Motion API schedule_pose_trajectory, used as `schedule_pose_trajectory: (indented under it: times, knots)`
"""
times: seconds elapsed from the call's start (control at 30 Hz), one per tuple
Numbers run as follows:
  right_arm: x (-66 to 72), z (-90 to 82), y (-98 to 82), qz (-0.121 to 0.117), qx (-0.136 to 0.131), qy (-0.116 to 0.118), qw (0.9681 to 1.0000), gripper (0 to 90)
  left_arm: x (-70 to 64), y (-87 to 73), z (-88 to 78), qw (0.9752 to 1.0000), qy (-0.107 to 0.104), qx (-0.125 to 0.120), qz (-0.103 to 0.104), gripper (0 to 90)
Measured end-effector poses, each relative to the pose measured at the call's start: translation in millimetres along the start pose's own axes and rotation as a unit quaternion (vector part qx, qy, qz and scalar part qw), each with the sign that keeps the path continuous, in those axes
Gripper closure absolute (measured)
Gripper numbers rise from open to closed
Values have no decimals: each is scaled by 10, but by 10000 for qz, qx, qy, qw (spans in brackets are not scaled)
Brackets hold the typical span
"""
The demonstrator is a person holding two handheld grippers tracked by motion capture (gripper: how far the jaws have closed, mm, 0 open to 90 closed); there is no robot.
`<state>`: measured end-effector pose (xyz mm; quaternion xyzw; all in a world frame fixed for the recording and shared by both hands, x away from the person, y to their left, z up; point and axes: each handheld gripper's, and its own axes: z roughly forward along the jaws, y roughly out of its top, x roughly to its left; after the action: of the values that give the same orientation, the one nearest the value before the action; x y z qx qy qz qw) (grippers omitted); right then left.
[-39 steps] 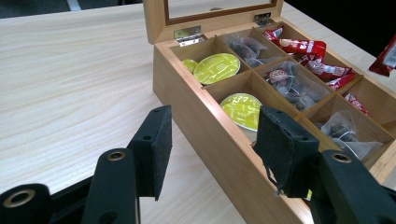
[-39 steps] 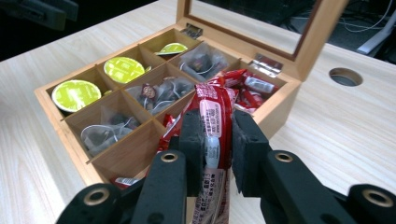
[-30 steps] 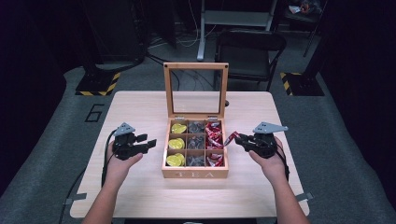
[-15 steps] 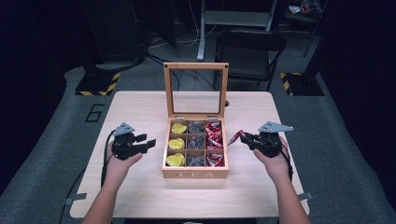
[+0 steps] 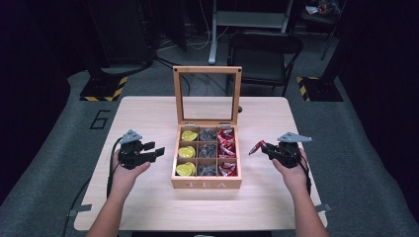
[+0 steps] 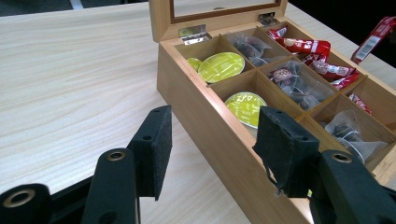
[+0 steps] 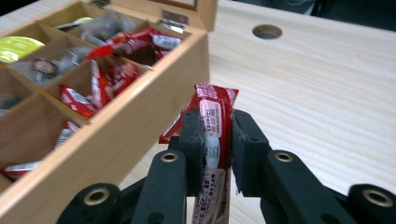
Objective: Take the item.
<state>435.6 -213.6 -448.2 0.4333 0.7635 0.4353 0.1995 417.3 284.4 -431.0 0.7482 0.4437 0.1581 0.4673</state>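
A wooden tea box with its glass lid up stands mid-table. Its compartments hold yellow-green capsules, clear tea bags and red packets. My right gripper hovers right of the box, shut on a red packet that sticks up between the jaws. My left gripper is open just left of the box, its jaws straddling the box's near wall in the left gripper view, with nothing between them.
The pale wooden table has a round cable hole behind the box. A black chair stands beyond the far edge. Bare tabletop lies on both sides of the box.
My right gripper has drawn away from the box to the right, carrying the red packet. The left gripper has barely moved.
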Motion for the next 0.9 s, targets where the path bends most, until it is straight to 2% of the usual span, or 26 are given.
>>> schedule_pose_trajectory:
  times: [0.17, 0.27, 0.37, 0.5, 0.53, 0.6, 0.77, 0.87, 0.9]
  knots:
    - [-67, 69, -87, 34, 88, -121, 9999, 759, 2, 1, -3, 10000, -8, 20, -2, 457]
    - [-93, 122, -138, 140, 198, -140, 9996, 758, 1, 3, -2, 10000, -30, 55, 19, 457]
    - [-118, 150, -162, 94, 251, -182, 9995, 758, -2, 0, 5, 10000, -22, 50, 11, 457]
    - [-136, 172, -195, 159, 299, -209, 9992, 757, -3, 0, 6, 10000, -24, 50, 18, 457]
    - [-153, 190, -224, 225, 382, -209, 9988, 757, -3, 0, 4, 10000, -24, 45, 16, 457]
    - [-178, 211, -246, 226, 415, -215, 9986, 757, -3, 0, 3, 10000, -23, 44, 17, 457]
    - [-235, 224, -288, 454, 408, -201, 9979, 754, -1, 0, 0, 10000, -21, 37, 18, 457]
    - [-276, 239, -321, 451, 475, -255, 9975, 751, -1, -2, 2, 10000, -17, 54, 22, 457]
    - [-279, 246, -332, 524, 519, -273, 9969, 751, -1, -2, 2, 10000, -18, 58, 25, 457]
